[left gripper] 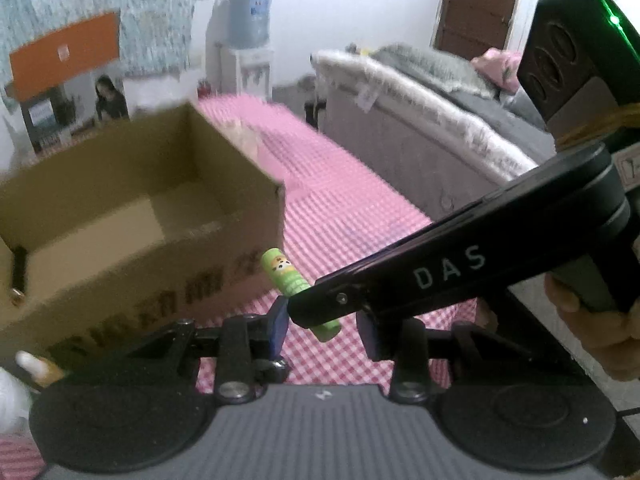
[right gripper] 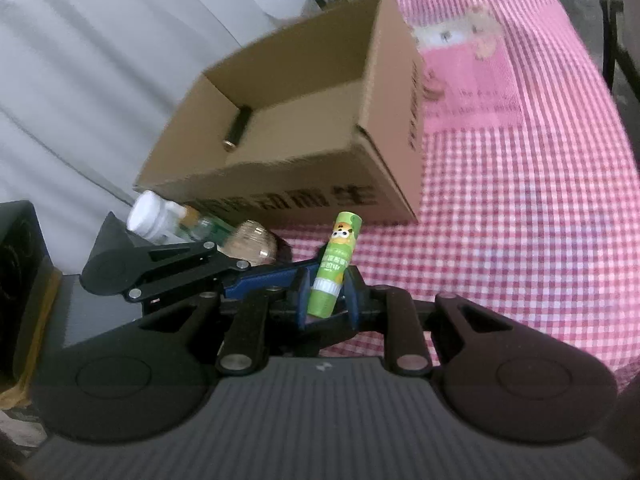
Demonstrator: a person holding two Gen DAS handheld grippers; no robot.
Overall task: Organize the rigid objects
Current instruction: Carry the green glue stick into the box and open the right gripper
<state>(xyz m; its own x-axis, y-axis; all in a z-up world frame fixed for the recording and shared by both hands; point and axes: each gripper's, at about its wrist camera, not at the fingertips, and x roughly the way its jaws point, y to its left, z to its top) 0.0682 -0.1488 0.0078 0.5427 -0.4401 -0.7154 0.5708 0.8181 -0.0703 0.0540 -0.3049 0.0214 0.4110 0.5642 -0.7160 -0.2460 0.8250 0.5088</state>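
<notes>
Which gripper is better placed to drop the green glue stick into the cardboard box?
Right. The right gripper is shut on the glue stick; the cardboard box sits open just ahead.

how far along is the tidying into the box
Done: one dark tube lies in the cardboard box. In hand: the right gripper is shut on the green glue stick. Left: a white-capped bottle and a round ribbed object beside the box.
</notes>
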